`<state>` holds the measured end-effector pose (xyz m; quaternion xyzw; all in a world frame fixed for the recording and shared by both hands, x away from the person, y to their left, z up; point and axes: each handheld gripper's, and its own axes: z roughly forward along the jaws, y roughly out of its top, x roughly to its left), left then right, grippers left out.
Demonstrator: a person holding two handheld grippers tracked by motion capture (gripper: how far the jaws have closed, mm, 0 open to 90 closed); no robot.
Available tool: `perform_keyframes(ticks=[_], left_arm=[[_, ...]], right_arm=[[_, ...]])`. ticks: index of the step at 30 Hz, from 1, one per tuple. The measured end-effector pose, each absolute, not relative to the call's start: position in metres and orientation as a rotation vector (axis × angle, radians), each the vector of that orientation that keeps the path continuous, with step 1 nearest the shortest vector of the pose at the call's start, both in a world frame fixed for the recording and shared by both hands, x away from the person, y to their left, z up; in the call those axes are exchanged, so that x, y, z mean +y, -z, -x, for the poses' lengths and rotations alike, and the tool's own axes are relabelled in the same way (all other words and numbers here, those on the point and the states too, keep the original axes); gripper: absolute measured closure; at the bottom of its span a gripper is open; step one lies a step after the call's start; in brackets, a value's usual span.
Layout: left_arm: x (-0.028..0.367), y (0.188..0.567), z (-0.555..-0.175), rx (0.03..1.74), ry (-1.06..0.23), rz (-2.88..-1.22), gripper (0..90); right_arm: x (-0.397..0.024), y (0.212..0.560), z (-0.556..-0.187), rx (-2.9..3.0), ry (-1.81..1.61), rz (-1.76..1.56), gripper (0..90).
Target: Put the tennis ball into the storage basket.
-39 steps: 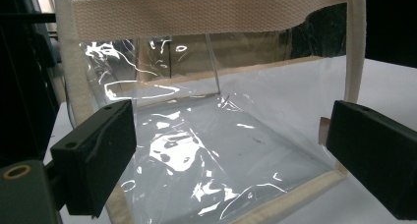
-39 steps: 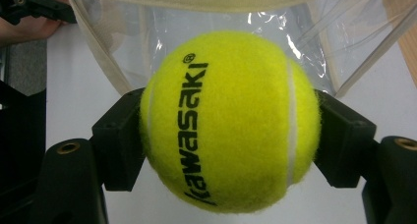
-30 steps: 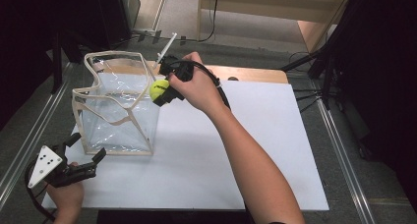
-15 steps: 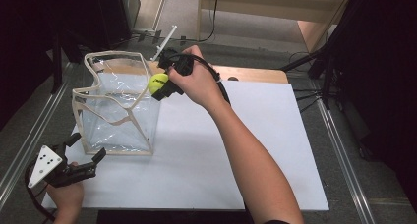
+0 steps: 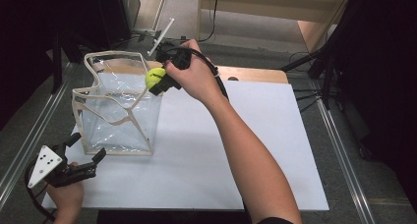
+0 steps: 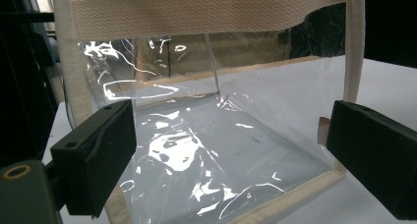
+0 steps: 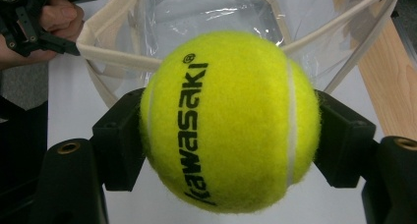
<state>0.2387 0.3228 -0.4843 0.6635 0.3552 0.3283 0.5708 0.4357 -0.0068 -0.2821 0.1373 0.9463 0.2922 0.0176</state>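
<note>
A yellow tennis ball (image 5: 153, 76) marked "kawasaki" (image 7: 228, 121) is squeezed between the two black jaws of my right gripper (image 5: 158, 82) (image 7: 228, 135). It hangs over the near right rim of a clear plastic bag (image 5: 118, 113) with beige webbing trim and handles, standing open on the white table top (image 5: 246, 135). The bag's mouth (image 7: 196, 13) gapes just beyond the ball. My left gripper (image 5: 88, 148) rests low at the table's near left corner, jaws wide apart. It faces the bag's side wall (image 6: 196, 135), and nothing lies between the jaws of the left gripper (image 6: 231, 155).
A wooden strip (image 5: 255, 74) borders the table's far edge. Metal rails (image 5: 339, 140) run down both sides, with cables (image 5: 300, 62) on the floor beyond. The white sheet lies bare to the right of the bag. The other hand (image 7: 59, 13) with its gripper is seen past the bag.
My right gripper has carried the ball slightly up and away, staying over the bag's rim. The left gripper has kept still.
</note>
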Motion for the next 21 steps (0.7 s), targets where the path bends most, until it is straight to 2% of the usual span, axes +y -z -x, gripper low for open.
perform_keyframes(ticks=[21], left_arm=[[0.323, 0.484, -0.239, 0.833, -0.769, -1.560, 5.3]], right_arm=[[0.009, 0.270, -0.442, 2.936, -0.911, -0.400, 24.0]])
